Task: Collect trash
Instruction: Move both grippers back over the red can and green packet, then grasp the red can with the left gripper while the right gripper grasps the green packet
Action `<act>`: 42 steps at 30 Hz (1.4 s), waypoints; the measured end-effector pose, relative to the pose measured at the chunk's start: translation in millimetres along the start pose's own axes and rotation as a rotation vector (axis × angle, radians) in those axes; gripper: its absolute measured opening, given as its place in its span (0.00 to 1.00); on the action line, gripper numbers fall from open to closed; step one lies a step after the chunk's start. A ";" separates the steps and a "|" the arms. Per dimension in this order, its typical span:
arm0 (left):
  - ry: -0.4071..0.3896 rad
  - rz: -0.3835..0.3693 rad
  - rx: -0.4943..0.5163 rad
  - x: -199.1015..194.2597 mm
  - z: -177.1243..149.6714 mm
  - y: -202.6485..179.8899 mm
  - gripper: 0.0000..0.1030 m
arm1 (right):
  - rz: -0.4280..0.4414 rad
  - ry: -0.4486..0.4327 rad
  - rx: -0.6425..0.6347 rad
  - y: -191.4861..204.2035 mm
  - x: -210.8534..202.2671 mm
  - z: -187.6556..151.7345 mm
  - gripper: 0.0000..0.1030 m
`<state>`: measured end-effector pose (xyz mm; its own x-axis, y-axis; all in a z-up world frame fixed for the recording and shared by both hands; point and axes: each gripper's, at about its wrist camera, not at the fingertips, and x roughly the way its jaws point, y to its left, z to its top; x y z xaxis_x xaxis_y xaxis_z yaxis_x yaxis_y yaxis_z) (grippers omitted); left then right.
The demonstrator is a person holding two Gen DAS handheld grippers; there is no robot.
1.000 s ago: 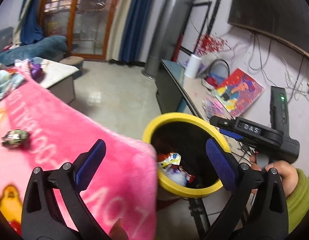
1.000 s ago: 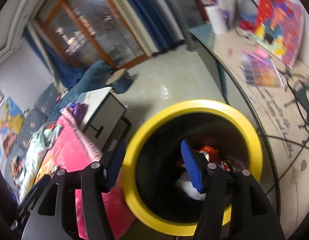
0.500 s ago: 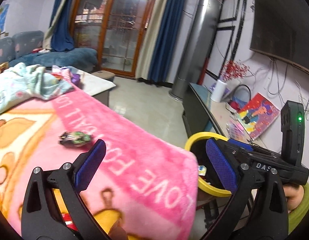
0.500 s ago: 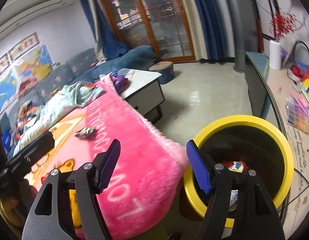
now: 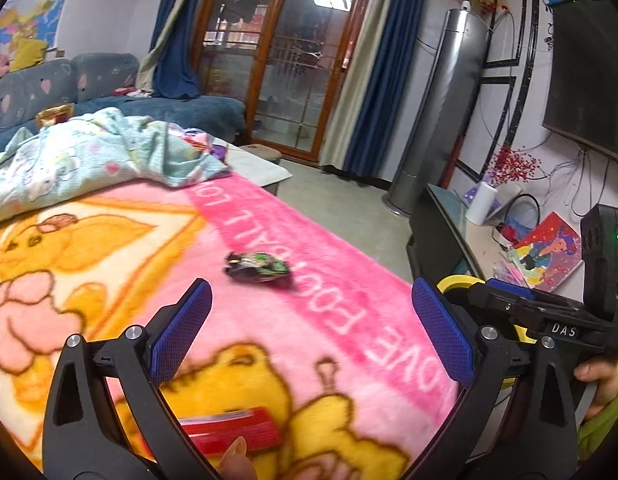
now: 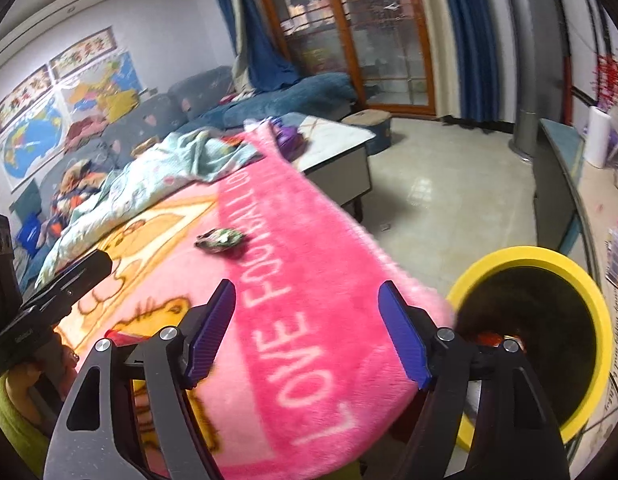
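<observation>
A crumpled green and dark wrapper (image 5: 257, 267) (image 6: 220, 238) lies on the pink blanket (image 5: 341, 312) (image 6: 309, 280). Beneath my left gripper (image 5: 311, 334) lies a flat red packet (image 5: 229, 432), also on the blanket. That gripper is open and empty, hovering short of the wrapper. My right gripper (image 6: 309, 332) is over the blanket's near edge, its jaws opening with nothing between them. The yellow-rimmed bin (image 6: 549, 340) (image 5: 459, 282) stands to its right with trash inside. The right gripper's body shows at the right edge of the left wrist view.
A light blue quilt (image 5: 89, 152) is bunched at the blanket's far end, before a blue sofa (image 6: 269, 100). A low white table (image 6: 337, 144) stands beyond the blanket. A TV bench (image 6: 569, 184) with a paper roll and clutter runs along the right wall. Tiled floor (image 6: 449, 200) lies between.
Both grippers have swung left, away from the bin and over the blanket. The wrapper now lies ahead of them, the bin has slid to the right edge, and the right jaws have widened.
</observation>
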<state>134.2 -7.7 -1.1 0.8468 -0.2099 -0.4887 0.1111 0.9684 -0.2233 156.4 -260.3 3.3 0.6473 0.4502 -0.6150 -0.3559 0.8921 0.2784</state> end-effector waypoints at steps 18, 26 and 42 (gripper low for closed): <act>0.243 -0.020 0.164 -2.2 -42.0 50.9 0.88 | 0.022 0.088 -0.389 91.3 107.4 22.7 0.65; 0.331 -0.044 0.204 7.5 -58.3 52.0 0.81 | -0.016 0.162 -0.516 119.7 163.8 24.2 0.64; 0.427 -0.041 0.254 25.8 -70.3 44.0 0.63 | 0.025 0.240 -0.385 102.2 186.0 17.8 0.13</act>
<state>124.3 20.0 -82.9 0.5567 -0.2334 -0.7973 0.3076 0.9494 -0.0632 252.5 -84.6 -69.5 0.4765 0.4092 -0.7781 -0.6237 0.7812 0.0289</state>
